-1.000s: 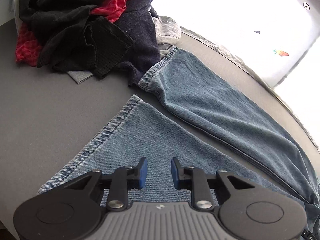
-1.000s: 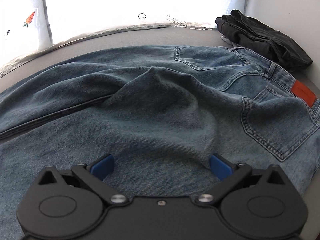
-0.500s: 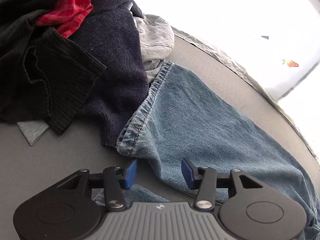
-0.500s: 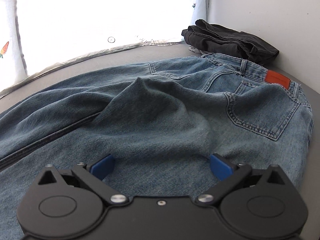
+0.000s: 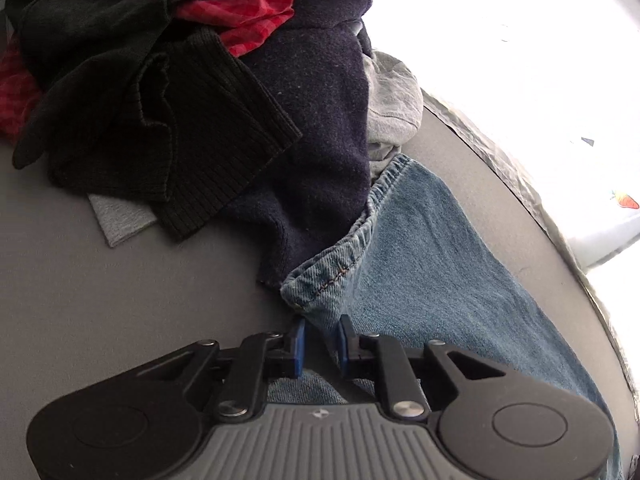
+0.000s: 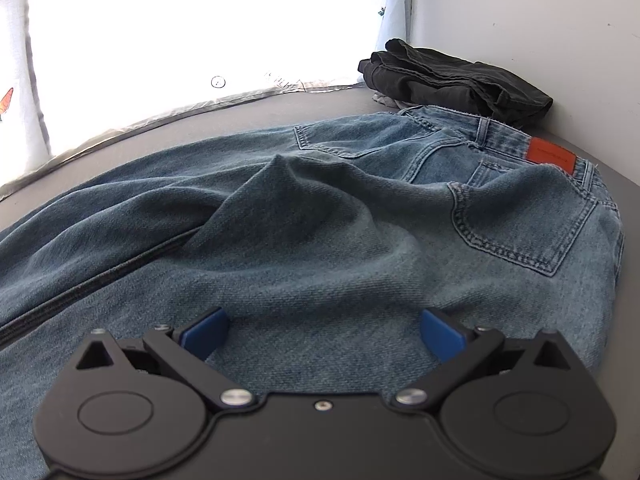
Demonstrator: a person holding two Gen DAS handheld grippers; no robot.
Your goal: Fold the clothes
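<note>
Blue jeans lie spread on the grey surface. In the left wrist view one leg (image 5: pixel 432 256) runs up to its hem (image 5: pixel 320 280), and my left gripper (image 5: pixel 321 338) is shut on the hem corner, with denim pinched between the blue pads. In the right wrist view the seat of the jeans (image 6: pixel 320 232) shows back pockets and an orange waistband patch (image 6: pixel 550 155). My right gripper (image 6: pixel 323 330) is wide open and rests low over the denim near the crotch, holding nothing.
A heap of unfolded clothes (image 5: pixel 192 92), black, navy, red and grey, lies just beyond the hem. A folded dark garment (image 6: pixel 452 80) sits by the white wall beyond the waistband. White carrot-print fabric (image 6: pixel 160 40) borders the far edge.
My left gripper moved forward from the near leg to the far leg's hem and closed on its corner. My right gripper stayed open and shifted slightly toward the waistband.
</note>
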